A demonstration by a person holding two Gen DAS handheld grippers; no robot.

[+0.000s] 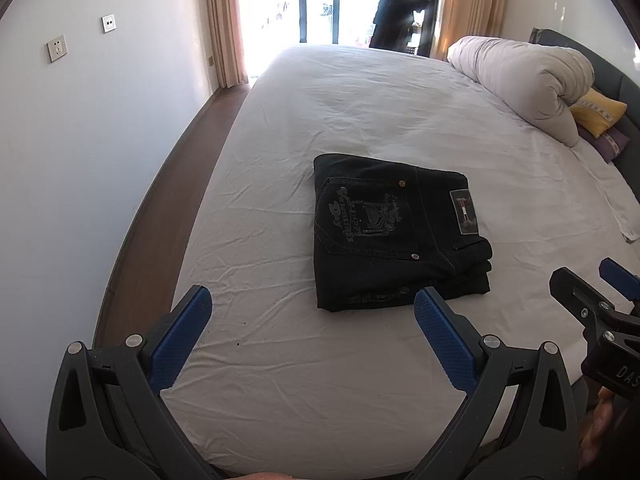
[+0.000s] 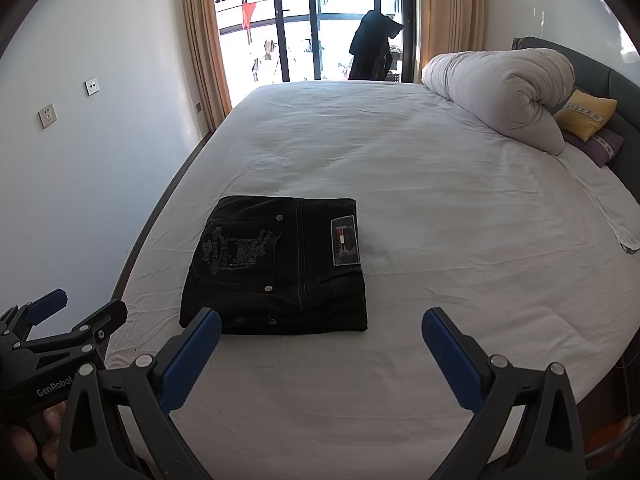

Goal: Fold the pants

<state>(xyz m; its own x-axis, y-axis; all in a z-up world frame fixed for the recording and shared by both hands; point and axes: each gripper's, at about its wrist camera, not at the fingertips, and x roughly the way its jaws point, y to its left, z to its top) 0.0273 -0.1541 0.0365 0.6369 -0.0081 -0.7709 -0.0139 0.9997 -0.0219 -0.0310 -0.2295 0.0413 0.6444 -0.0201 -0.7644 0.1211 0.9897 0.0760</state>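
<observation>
Fingers of left gripper (image 1: 312, 300) and right gripper (image 2: 320, 322) spread wide, holding nothing. Black pants (image 2: 276, 264) lie folded square on bed (image 2: 440, 200), pocket print up, at 12 o'clock.

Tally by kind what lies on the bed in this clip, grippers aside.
Folded black pants: 1
Rolled white duvet: 1
Pillows: 2, a yellow pillow and a purple pillow under it
Total: 4
Both hand-held grippers hang open, off the pants.
</observation>
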